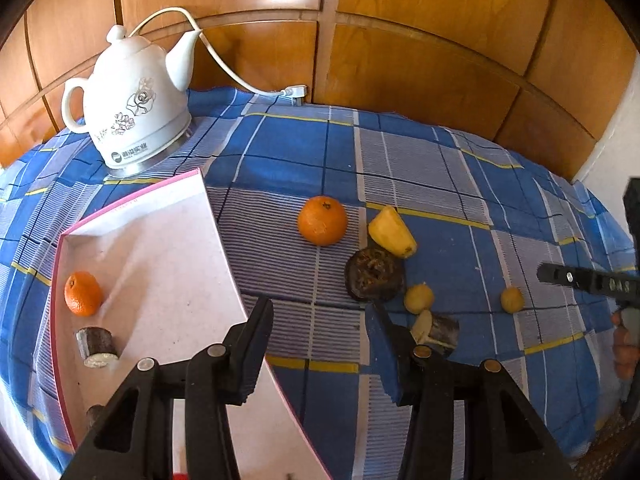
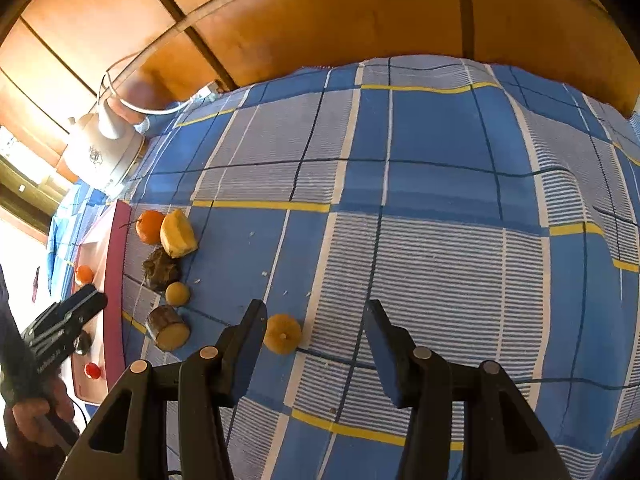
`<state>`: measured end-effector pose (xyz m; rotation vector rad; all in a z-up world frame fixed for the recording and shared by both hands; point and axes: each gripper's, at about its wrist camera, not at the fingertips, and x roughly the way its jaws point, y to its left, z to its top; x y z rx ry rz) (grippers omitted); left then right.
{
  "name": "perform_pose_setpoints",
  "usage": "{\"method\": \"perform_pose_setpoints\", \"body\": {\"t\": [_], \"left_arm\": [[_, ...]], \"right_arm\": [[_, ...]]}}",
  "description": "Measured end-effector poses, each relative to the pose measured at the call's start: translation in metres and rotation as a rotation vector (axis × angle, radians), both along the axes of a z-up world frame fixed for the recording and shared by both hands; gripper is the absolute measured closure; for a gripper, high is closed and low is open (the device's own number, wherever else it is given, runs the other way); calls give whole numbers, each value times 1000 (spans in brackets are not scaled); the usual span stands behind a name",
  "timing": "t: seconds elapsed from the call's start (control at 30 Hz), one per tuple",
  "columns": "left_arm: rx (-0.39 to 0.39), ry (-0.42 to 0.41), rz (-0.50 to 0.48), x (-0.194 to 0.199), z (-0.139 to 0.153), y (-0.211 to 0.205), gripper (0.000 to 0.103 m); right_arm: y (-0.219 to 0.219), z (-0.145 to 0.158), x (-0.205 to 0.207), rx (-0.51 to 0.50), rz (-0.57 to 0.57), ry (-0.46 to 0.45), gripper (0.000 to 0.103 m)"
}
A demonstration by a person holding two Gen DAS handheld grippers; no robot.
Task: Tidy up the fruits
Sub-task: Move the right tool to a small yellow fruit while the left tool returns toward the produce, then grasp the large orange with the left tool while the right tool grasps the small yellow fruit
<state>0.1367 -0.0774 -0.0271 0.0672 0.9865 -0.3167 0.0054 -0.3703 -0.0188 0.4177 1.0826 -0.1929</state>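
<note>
My left gripper (image 1: 320, 314) is open and empty, hovering over the right rim of the white, pink-edged tray (image 1: 168, 240). In the tray lie an orange (image 1: 83, 294) and a dark cut piece (image 1: 98, 346). On the cloth ahead sit another orange (image 1: 322, 220), a yellow wedge (image 1: 392, 232), a dark round fruit (image 1: 374, 276), a small yellow fruit (image 1: 419, 298) and a cut stub (image 1: 436, 330). My right gripper (image 2: 316, 316) is open above the cloth. A second small yellow fruit (image 2: 283, 334) lies just inside its left finger, untouched.
A white electric kettle (image 1: 136, 100) with its cord stands at the back left, behind the tray. Wooden panels close off the far side. The blue checked cloth (image 2: 440, 200) stretches bare to the right. A small red item (image 2: 92, 370) lies in the tray.
</note>
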Motion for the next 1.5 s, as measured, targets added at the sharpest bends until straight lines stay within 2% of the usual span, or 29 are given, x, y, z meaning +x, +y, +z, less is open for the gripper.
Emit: {"method": "perform_pose_setpoints", "body": {"t": [0.17, 0.3, 0.47, 0.63, 0.7, 0.83, 1.0, 1.1, 1.2, 1.33, 1.4, 1.43, 1.5], "left_arm": [[-6, 12, 33, 18, -1, -2, 54], [-20, 16, 47, 31, -2, -5, 54], [-48, 27, 73, 55, -4, -11, 39], [-39, 41, 99, 79, -14, -21, 36], [-69, 71, 123, 89, -20, -19, 37], [-79, 95, 152, 103, -32, -16, 40], [-132, 110, 114, 110, -39, -22, 43], [-70, 91, 115, 111, -43, -27, 44], [-67, 86, 110, 111, -45, -26, 44], [-49, 80, 105, 108, -46, -22, 61], [-59, 80, 95, 107, -45, -19, 62], [-57, 78, 89, 106, -45, -19, 63], [-61, 70, 82, 102, -44, -17, 63]], "right_arm": [[8, 0, 2, -5, 35, 2, 52], [7, 1, 1, -7, 22, -6, 52], [-7, 4, -2, 2, -43, -28, 52], [-11, 4, -3, 12, -64, -29, 52], [-13, 3, -2, 12, -68, -31, 52], [-17, 5, -4, 18, -83, -43, 52], [-11, 2, 1, 32, -34, -40, 52], [4, -4, 7, 27, 41, -22, 52], [16, -12, 12, 2, 95, 2, 52], [26, -26, 17, -34, 139, 47, 52], [29, -33, 20, -60, 155, 70, 52], [31, -36, 21, -82, 163, 81, 55], [36, -37, 23, -156, 190, 82, 78]]}}
